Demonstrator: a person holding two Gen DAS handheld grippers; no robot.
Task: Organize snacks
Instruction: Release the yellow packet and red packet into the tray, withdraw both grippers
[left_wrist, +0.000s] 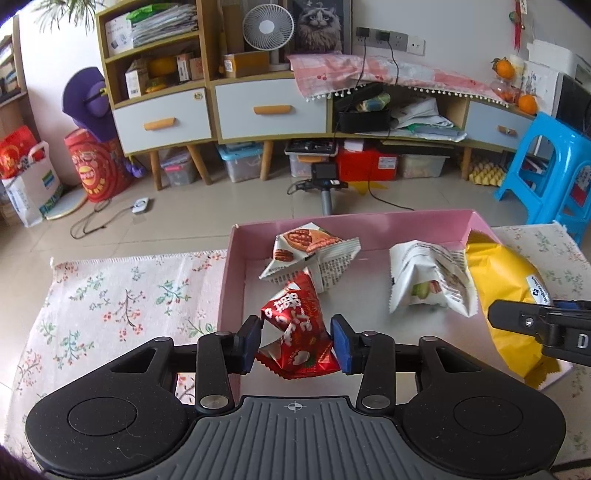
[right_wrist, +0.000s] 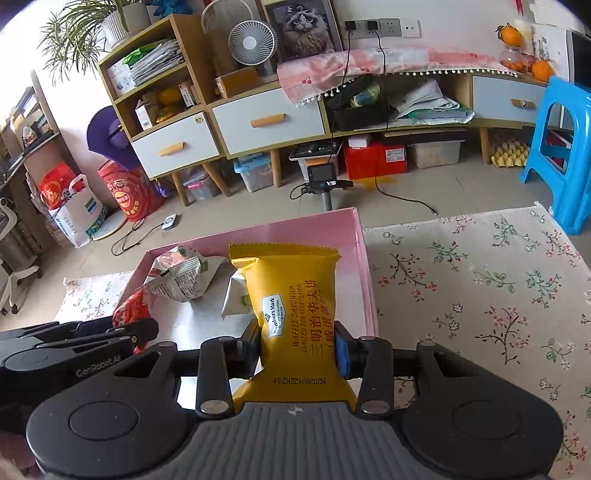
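A pink box stands on the floral tablecloth. My left gripper is over its near left part, and its blue pads touch both sides of a crumpled red snack packet. My right gripper pinches a yellow waffle sandwich packet at its narrowed waist, over the box's right side. Two white snack packets lie inside the box, one with a nut picture and one further right. The yellow packet and the red packet each show in the other view.
The tablecloth stretches right of the box. Beyond the table's far edge stand a small camera on a pole, a blue plastic stool and a low cabinet with drawers.
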